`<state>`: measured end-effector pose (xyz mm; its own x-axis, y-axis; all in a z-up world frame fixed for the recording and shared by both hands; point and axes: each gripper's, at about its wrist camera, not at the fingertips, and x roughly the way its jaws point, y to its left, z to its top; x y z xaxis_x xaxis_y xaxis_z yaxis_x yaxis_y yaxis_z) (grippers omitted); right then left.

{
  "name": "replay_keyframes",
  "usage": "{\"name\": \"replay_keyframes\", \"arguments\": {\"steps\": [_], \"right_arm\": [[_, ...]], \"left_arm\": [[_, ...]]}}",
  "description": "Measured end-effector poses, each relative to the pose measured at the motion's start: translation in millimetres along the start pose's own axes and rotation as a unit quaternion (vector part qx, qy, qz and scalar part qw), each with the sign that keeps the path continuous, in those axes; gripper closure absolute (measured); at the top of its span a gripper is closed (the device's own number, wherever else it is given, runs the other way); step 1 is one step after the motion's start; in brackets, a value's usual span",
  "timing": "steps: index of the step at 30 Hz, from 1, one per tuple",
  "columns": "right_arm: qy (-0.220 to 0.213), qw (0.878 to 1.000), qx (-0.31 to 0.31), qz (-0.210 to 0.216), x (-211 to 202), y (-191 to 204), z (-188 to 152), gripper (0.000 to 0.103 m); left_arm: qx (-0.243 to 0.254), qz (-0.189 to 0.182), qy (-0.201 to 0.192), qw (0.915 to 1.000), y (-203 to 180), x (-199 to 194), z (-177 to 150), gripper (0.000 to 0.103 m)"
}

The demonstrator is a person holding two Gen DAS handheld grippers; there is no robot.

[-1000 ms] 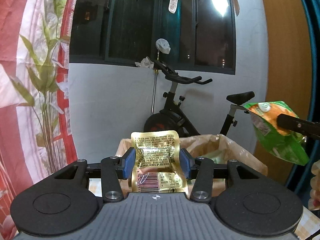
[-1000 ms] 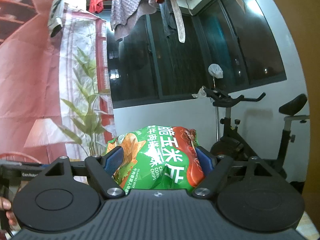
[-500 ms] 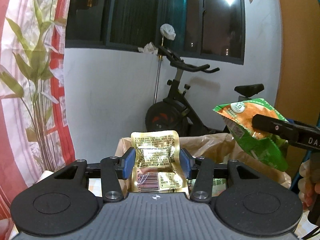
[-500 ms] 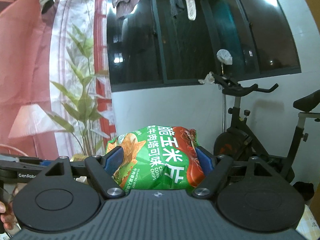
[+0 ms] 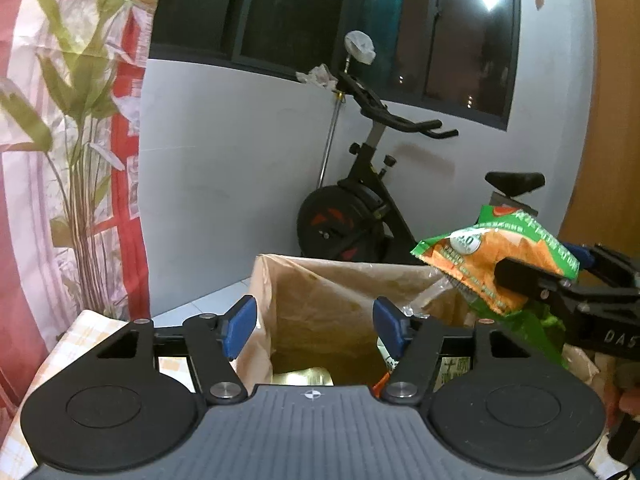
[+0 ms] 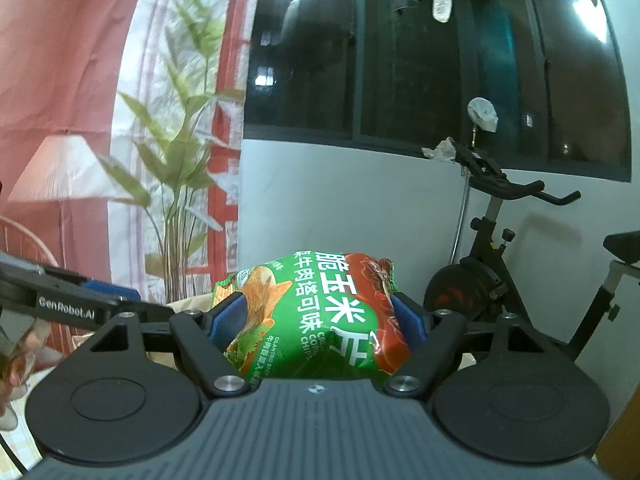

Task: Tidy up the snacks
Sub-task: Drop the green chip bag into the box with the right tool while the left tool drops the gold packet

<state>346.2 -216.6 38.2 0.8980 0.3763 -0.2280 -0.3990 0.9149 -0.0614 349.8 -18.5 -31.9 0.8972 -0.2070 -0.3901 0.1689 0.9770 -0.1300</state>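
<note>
L gripper (image 5: 314,322) just opened, empty, over paper bag (image 5: 320,288); R gripper (image 6: 316,320) clamps chips bag (image 6: 320,312).

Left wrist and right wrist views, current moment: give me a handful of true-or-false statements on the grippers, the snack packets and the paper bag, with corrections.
1. The left gripper grips the gold packet. False: its jaws have just been opening and stand apart with nothing between them; the gold packet lies down inside the brown paper bag.
2. The right gripper is shut on the green chips bag. True.
3. The green chips bag is already inside the paper bag. False: it hangs above the bag's right rim, in the left wrist view.
4. An exercise bike stands behind the paper bag. True.
5. The paper bag is folded shut. False: its mouth is open.
</note>
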Motion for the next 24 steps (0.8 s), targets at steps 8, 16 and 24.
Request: {"name": "replay_keyframes", "arguments": {"steps": [8,16,24], "right_arm": [[0.001,0.999,-0.035,0.016,17,27,8,0.022],[0.078,0.992,-0.076,0.058,46,54,3,0.013],[0.060,0.996,-0.010,0.066,20,38,18,0.009]], "left_arm": [[-0.010,0.029,-0.008,0.9995,16,-11,4,0.036],[-0.015,0.044,-0.006,0.9989,31,-25,4,0.036],[-0.005,0.039,-0.003,0.9992,24,-44,1,0.036]]}}
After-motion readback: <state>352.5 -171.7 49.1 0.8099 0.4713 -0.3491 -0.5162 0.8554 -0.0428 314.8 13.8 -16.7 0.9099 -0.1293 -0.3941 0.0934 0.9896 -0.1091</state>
